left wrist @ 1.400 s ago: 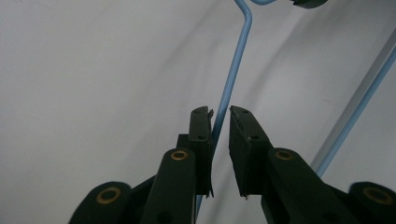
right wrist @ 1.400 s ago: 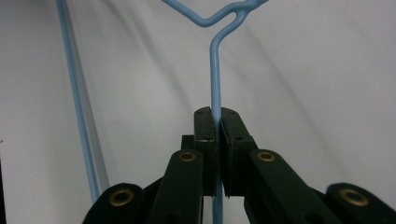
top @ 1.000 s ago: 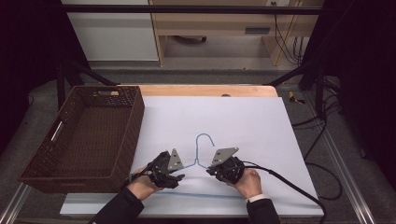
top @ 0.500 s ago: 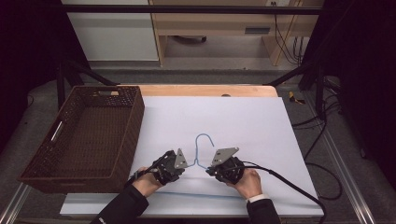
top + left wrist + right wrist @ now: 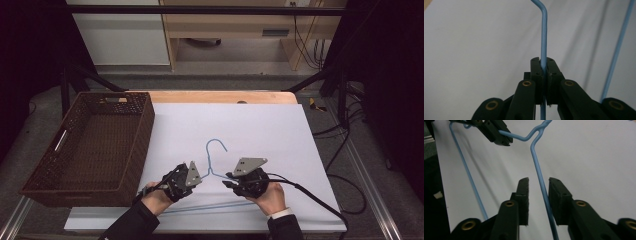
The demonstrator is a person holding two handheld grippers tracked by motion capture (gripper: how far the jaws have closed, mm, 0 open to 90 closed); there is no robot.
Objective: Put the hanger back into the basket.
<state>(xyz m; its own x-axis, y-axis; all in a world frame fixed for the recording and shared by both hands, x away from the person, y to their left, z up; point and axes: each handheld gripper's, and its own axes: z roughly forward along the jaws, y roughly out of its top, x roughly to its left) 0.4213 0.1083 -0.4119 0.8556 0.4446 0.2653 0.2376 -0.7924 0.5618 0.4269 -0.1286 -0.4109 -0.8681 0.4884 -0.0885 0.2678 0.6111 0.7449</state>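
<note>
Thin light-blue wire coat hanger (image 5: 216, 165) lies on the white tabletop. Left gripper (image 5: 543, 72) is clamped tight on one shoulder wire; right gripper (image 5: 538, 195) sits open around the other.

Left gripper (image 5: 196, 174) with jaws pressed together; right gripper (image 5: 227, 180) with jaws parted; both held low, tips facing inward.

Even overhead light brightens the white-covered worktop (image 5: 260, 125); its surroundings stay dark. The thin blue wire hanger (image 5: 537, 165) casts soft shadows. Close-up views look slightly soft.
</note>
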